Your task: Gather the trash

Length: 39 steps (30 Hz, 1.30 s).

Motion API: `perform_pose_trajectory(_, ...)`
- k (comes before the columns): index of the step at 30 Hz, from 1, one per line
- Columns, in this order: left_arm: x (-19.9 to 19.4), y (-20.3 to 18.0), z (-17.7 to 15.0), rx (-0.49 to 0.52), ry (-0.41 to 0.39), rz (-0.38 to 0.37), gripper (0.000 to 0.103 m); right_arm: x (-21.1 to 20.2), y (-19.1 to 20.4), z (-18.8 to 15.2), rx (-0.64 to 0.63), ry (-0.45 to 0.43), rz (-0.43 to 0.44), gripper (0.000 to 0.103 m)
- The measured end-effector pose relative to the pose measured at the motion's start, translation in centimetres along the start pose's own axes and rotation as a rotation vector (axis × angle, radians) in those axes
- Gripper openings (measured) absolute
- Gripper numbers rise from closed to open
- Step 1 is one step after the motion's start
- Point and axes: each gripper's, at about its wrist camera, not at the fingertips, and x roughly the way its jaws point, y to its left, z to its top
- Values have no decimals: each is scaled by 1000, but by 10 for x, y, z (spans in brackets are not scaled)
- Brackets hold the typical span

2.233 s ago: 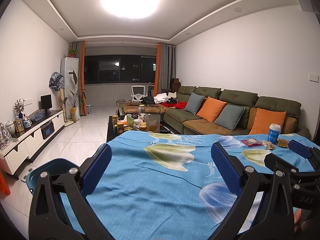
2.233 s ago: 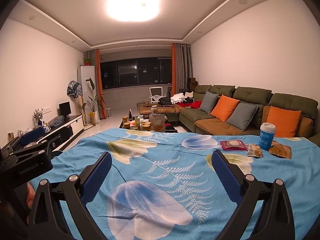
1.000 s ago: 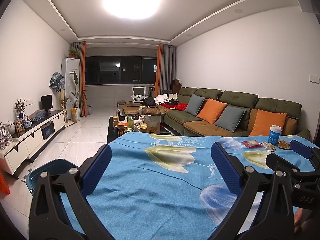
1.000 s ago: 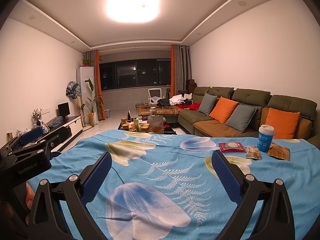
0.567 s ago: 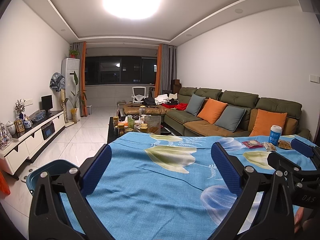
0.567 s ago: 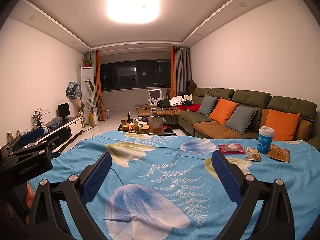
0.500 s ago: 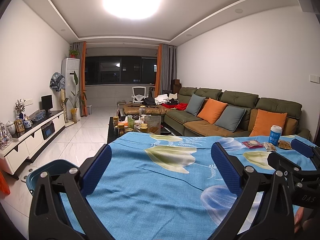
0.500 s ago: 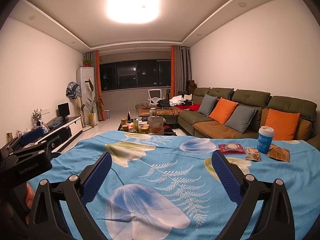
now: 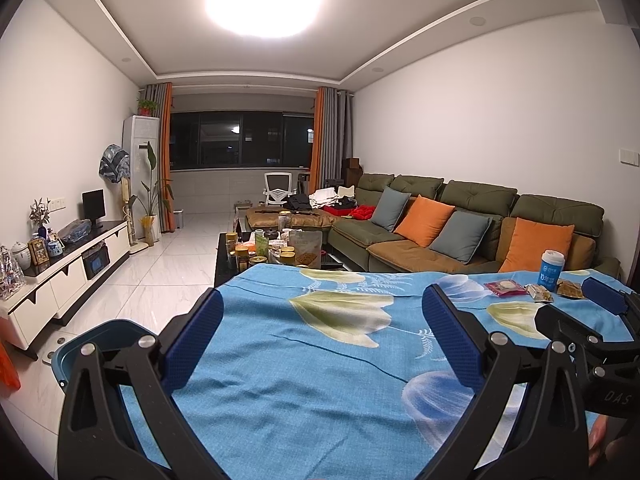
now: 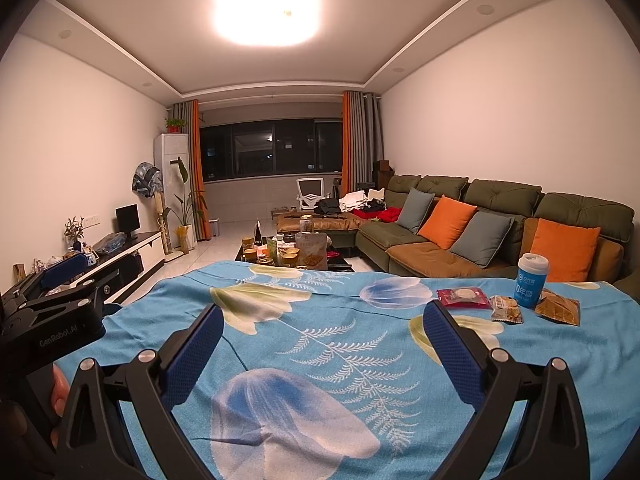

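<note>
Trash lies at the far right of the blue flowered tablecloth (image 10: 320, 340): a red snack packet (image 10: 463, 297), a small crumpled wrapper (image 10: 506, 309), a blue paper cup (image 10: 530, 280) standing upright and a brown packet (image 10: 558, 308). The same items show in the left wrist view, with the cup (image 9: 552, 270) and red packet (image 9: 505, 287). My right gripper (image 10: 322, 344) is open and empty above the cloth, left of the trash. My left gripper (image 9: 322, 338) is open and empty over the cloth's left part. A blue bin (image 9: 102, 340) stands on the floor at the table's left.
A green sofa (image 10: 500, 232) with orange and grey cushions runs along the right wall. A cluttered dark coffee table (image 9: 272, 252) stands beyond the table. A white TV cabinet (image 9: 60, 272) lines the left wall. White tiled floor (image 9: 168, 264) lies between.
Both grippers have drifted slightly; the trash items sit a little lower and farther right in both views. Both stay open and empty.
</note>
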Motion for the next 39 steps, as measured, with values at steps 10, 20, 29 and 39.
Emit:
perform_pose_trajectory(10, 2, 0, 0, 0, -1, 0, 98, 1, 0, 0, 1, 4, 3, 96)
perform_pose_trajectory(20, 5, 1, -1, 0, 2, -3, 98, 2, 2, -1, 1, 9, 5, 96)
perform_pose_trajectory(29, 8, 2, -3, -6, 7, -7, 98, 2, 2, -2, 1, 11, 4, 96)
perform_pose_trajectory(39, 8, 3, -4, -7, 10, -7, 98, 0, 4, -4, -2, 6, 0, 96)
